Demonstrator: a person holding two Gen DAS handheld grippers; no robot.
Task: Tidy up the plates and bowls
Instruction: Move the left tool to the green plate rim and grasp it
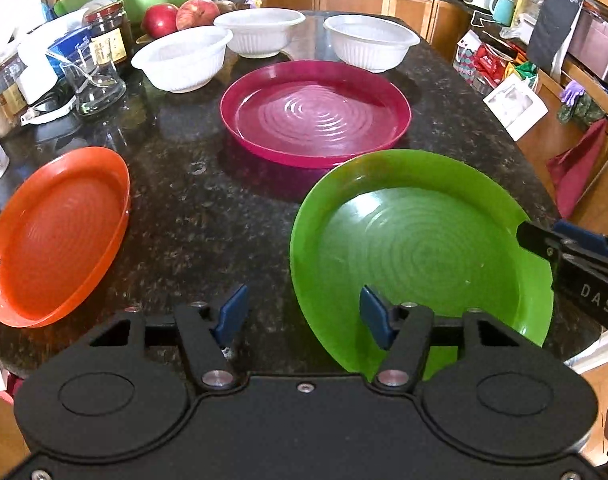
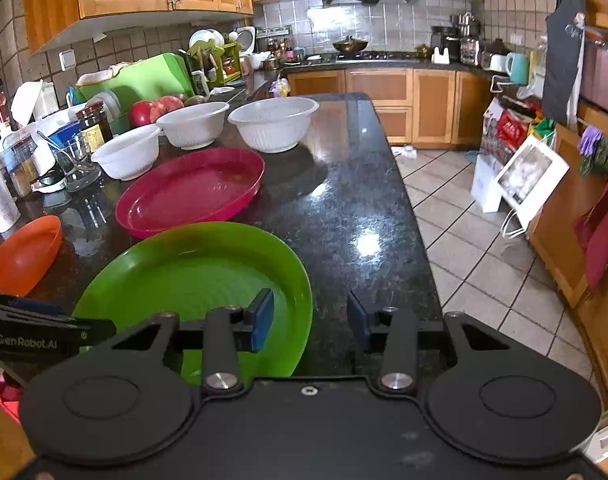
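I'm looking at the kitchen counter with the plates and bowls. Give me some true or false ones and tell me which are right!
1. Three white bowls stand on the counter. True.
2. The bowls are stacked inside each other. False: they stand apart, side by side.
3. The green plate is the plate nearest both grippers. True.
4. The pink plate sits on top of the orange plate. False: each lies by itself on the counter.
5. The right gripper has one finger over the green plate's rim and one outside it. True.
6. The left gripper is holding a bowl. False: its jaws are open with nothing gripped.
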